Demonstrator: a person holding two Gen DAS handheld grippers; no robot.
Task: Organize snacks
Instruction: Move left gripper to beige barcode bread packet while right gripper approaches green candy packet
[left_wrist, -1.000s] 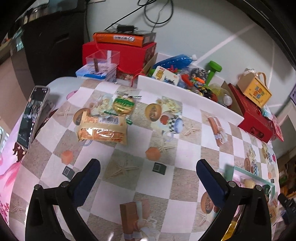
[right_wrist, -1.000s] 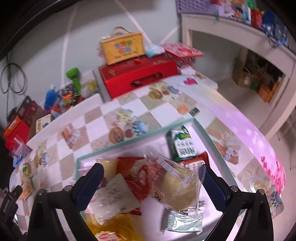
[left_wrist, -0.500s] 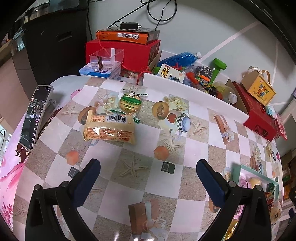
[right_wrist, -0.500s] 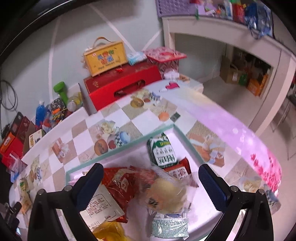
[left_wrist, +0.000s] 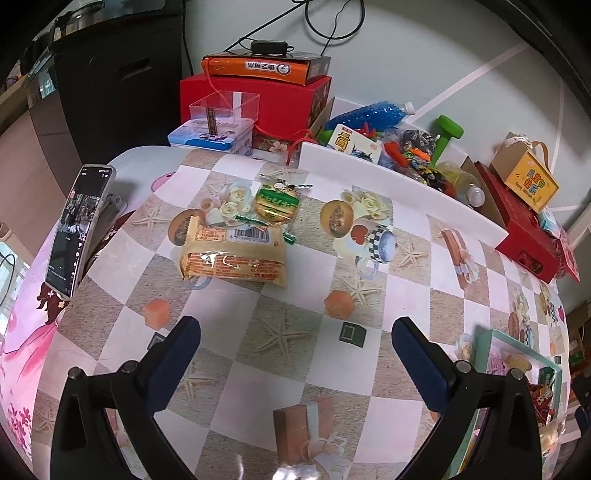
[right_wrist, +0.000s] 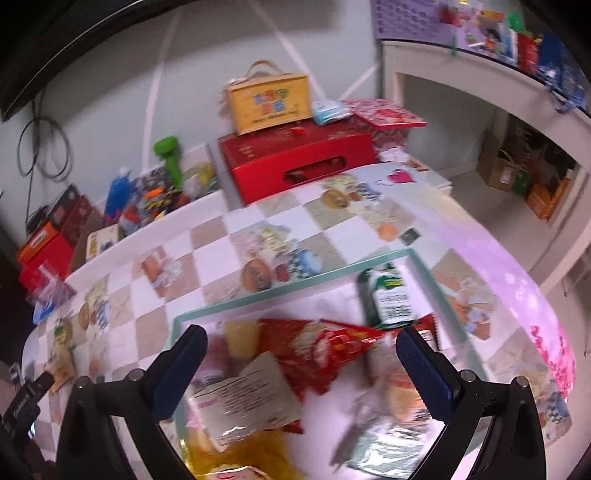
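Note:
In the left wrist view an orange cracker pack (left_wrist: 233, 255) lies on the checkered tablecloth, with a round green-labelled snack (left_wrist: 276, 202) just behind it. My left gripper (left_wrist: 295, 332) is open and empty, well short of both. In the right wrist view my right gripper (right_wrist: 301, 341) is open and empty above a mint-rimmed tray (right_wrist: 291, 290). The tray holds a red bag (right_wrist: 325, 350), a green pouch (right_wrist: 388, 299), a white-labelled packet (right_wrist: 243, 402) and other snacks. The tray's corner shows at the right of the left wrist view (left_wrist: 517, 338).
A phone (left_wrist: 79, 229) leans on a stand at the table's left edge. A white box of toys (left_wrist: 399, 155), stacked red boxes (left_wrist: 255, 99), a clear box (left_wrist: 223, 110) and a red case (right_wrist: 299, 166) with a yellow carton (right_wrist: 267, 99) line the back edge.
The left gripper drew closer to the cracker pack and round snack. The right gripper rose and pulled back from the tray; the clear bun bag between its fingers now lies in the tray.

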